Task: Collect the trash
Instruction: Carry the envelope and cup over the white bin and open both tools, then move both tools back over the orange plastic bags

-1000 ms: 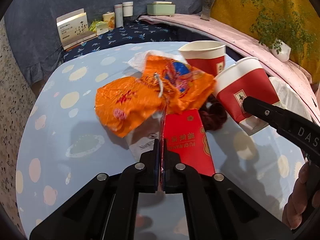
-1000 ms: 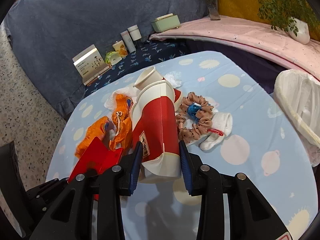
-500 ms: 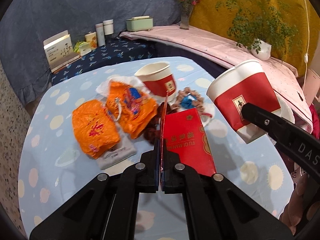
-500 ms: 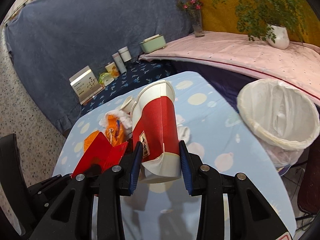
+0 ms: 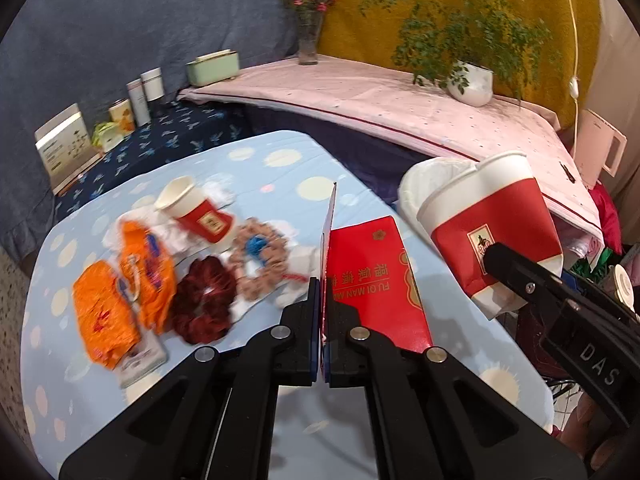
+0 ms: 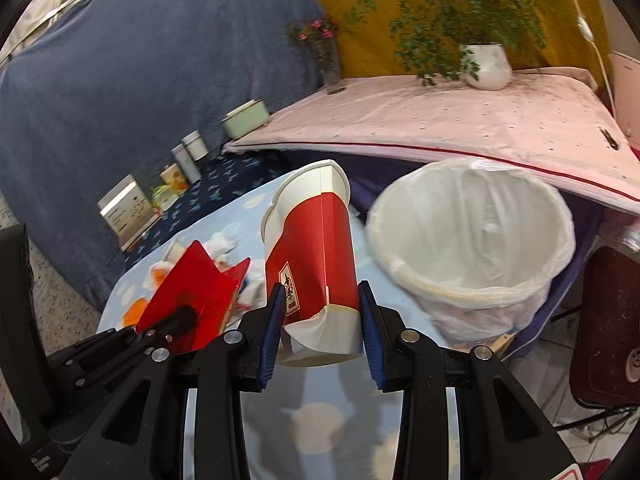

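My left gripper (image 5: 322, 304) is shut on a flat red card box (image 5: 372, 280), held above the blue dotted table (image 5: 280, 160); the box also shows in the right wrist view (image 6: 196, 292). My right gripper (image 6: 320, 320) is shut on a crumpled red and white paper cup (image 6: 312, 256), held over the table's right edge; the cup also shows in the left wrist view (image 5: 492, 236). A white-lined bin (image 6: 476, 240) stands just right of the cup, beside the table. On the table lie a second paper cup (image 5: 196, 212), orange wrappers (image 5: 120, 284), a dark red scrunchie (image 5: 202, 308) and a tan scrunchie (image 5: 260, 264).
A pink-covered bench (image 6: 460, 120) with a potted plant (image 6: 484, 64) and a flower vase (image 6: 328, 64) runs behind the bin. Tins and boxes (image 5: 136, 100) stand on a dark blue ledge beyond the table. A dark red object (image 6: 604, 320) sits right of the bin.
Both grippers have swung right with their loads, away from the trash pile. The bin has come into full view, close beside the held cup.
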`<state>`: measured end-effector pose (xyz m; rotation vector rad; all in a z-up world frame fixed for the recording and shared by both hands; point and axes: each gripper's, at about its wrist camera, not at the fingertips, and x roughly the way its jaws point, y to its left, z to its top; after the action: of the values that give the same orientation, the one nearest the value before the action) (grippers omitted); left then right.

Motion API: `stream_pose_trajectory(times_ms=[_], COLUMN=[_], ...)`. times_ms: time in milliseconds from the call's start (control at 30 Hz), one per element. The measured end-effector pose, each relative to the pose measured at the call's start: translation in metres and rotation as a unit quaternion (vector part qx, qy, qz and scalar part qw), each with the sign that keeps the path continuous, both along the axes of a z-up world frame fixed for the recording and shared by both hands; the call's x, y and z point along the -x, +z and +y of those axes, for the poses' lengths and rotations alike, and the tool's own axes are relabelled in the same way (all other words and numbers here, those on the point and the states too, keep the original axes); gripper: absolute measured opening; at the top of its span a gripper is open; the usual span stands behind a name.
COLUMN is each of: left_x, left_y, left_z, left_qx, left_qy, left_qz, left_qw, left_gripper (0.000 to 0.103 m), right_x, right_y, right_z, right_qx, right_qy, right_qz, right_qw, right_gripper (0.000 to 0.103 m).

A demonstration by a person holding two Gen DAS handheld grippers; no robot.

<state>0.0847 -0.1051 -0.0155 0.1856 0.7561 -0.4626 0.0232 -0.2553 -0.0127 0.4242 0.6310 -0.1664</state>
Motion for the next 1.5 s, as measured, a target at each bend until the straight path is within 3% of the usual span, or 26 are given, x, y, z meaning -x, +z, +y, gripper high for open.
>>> stream_pose_trajectory(times_ms=[467, 833, 900, 967, 1033, 1300, 1500], left_x=[-0.023, -0.055, -0.058, -0.06, -0.059, -0.058, -0.05], left_y=[-0.003, -0.026, -0.029, -0.03, -0.029, -0.023, -0.011], left_z=[-0.119, -0.174, -0.178, -0.178, -0.175, -0.152, -0.117], left_qx=[0.003, 0.009, 0.008, 0.006, 0.005, 0.005, 0.01], left_qy=[-0.095, -0.12, -0.114, -0.106, -0.098, -0.077, -0.044], left_qz=[-0.004, 0.027, 0.029, 0.023, 0.013, 0.01, -0.003], left_qw=[0.9955, 0.9924, 0.993, 0.994, 0.9951, 0.997, 0.999], left_gripper=[0.001, 0.005, 0.018, 0.043, 0.053, 0.057, 0.066], right_x=[-0.003, -0.024, -0.025, -0.026, -0.025, -0.019, -0.012], right_y=[-0.022, -0.037, -0.038, -0.038, -0.037, -0.027, -0.014], right_z=[-0.092, -0.138, -0.143, -0.145, -0.144, -0.129, -0.101], right_qx=[-0.002, -0.004, -0.01, -0.013, -0.013, -0.009, -0.003], right_qy=[-0.096, -0.139, -0.147, -0.155, -0.156, -0.148, -0.128], right_qz=[0.015, 0.027, 0.026, 0.025, 0.023, 0.017, 0.008], right_qw=[0.995, 0.99, 0.989, 0.988, 0.987, 0.989, 0.992], right_gripper=[0.035, 0.037, 0.044, 0.05, 0.055, 0.057, 0.062])
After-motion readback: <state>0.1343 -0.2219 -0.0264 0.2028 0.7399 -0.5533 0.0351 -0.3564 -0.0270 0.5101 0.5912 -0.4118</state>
